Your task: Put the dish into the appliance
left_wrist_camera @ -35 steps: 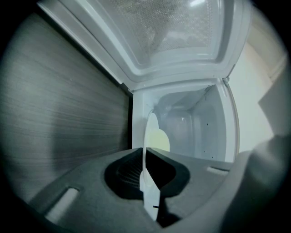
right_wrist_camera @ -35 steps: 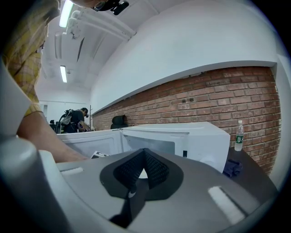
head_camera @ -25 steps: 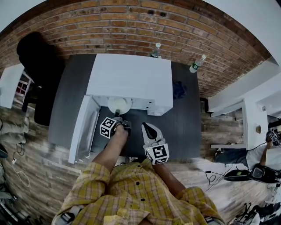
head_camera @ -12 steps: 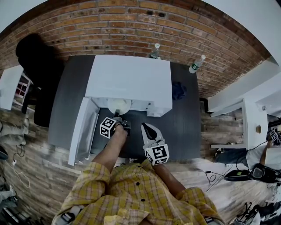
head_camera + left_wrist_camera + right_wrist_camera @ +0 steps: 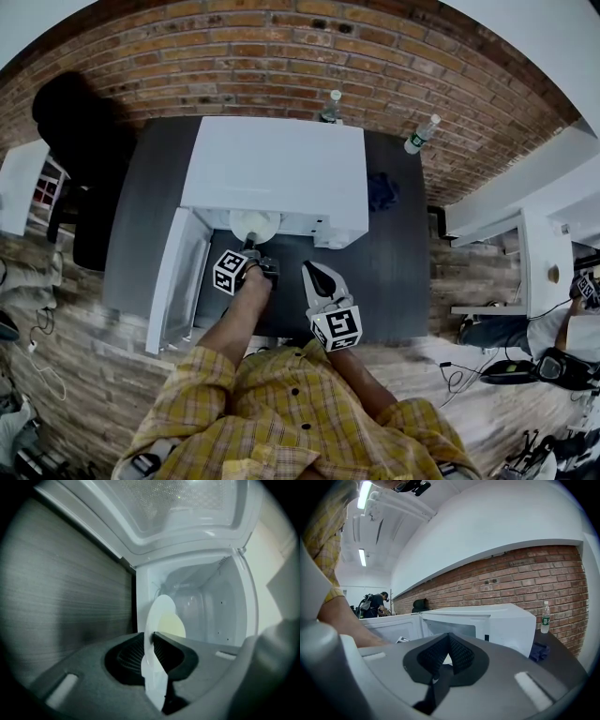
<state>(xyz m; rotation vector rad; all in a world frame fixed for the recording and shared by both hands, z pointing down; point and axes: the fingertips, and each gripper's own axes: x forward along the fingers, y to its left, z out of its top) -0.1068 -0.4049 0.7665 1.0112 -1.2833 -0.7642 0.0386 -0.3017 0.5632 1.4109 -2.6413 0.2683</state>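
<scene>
The dish, a white plate [image 5: 255, 225], lies at the mouth of the white microwave [image 5: 277, 169], whose door [image 5: 178, 277] hangs open to the left. My left gripper [image 5: 250, 246] reaches to the plate's near rim. In the left gripper view the plate [image 5: 161, 620] stands edge-on between the jaws of that gripper [image 5: 153, 634], in front of the cavity [image 5: 201, 606]. The jaws have just been opening, and a gap shows beside the left pad. My right gripper [image 5: 314, 270] hovers over the dark table before the microwave, shut [image 5: 449, 637] with nothing in it.
Two bottles [image 5: 334, 106] [image 5: 422, 136] stand behind and to the right of the microwave, and a blue cloth [image 5: 382, 192] lies on the table [image 5: 394, 272] at its right side. A black chair [image 5: 89, 150] is at far left. A person [image 5: 562, 347] sits far right.
</scene>
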